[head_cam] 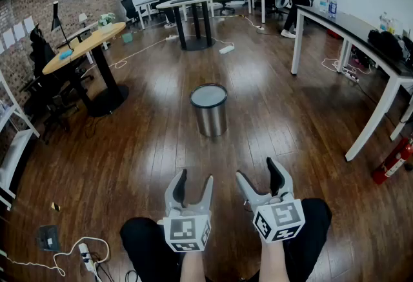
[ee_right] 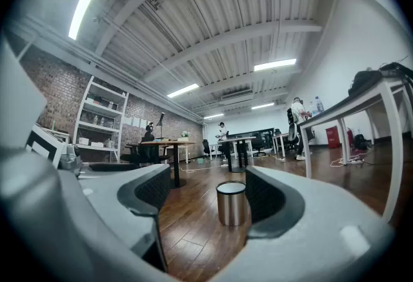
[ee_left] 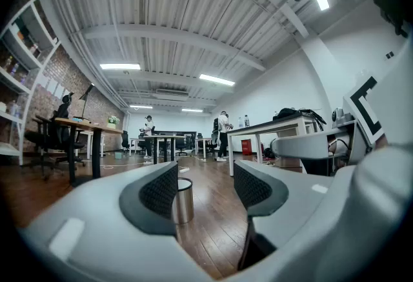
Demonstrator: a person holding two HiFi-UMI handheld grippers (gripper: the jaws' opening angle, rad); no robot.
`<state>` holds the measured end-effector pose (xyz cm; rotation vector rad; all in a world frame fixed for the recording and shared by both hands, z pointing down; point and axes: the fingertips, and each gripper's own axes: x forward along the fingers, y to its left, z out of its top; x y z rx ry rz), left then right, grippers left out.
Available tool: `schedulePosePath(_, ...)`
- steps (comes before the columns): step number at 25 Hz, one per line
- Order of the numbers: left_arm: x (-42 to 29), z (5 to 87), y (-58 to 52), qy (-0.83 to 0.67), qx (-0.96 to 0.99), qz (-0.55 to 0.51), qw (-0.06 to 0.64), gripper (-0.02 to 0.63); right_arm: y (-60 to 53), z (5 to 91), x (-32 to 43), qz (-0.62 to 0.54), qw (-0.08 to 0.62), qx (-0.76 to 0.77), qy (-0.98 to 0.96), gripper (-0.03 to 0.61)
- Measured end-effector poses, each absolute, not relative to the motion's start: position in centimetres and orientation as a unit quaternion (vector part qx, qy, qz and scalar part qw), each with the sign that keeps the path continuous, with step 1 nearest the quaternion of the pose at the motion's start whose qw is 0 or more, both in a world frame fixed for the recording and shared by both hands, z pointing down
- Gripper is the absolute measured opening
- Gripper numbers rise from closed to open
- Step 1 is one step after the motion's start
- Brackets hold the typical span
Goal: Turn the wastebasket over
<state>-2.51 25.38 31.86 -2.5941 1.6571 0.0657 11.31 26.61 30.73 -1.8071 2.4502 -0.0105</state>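
Your turning-over has not begun: the wastebasket [head_cam: 209, 110] stands untouched on the wooden floor [head_cam: 148, 145], dark rim uppermost. Your left gripper [head_cam: 195, 177] and right gripper [head_cam: 255, 170] sit well short of it, jaws spread wide and empty, so reach, grip and flip all remain.

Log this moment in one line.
wastebasket: standing on floor, untouched | left gripper: open, empty | right gripper: open, empty | phase: pre-approach
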Motion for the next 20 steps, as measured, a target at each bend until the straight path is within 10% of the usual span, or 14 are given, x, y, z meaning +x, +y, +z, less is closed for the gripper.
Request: schedulePosePath(20, -8.0, 29.5, 14.7, 0.540, -0.840, 0.031, 0.035, 0.284, 13.6, 25.8, 3.5, 0.023, 0.052, -0.552, 0.832, 0.337)
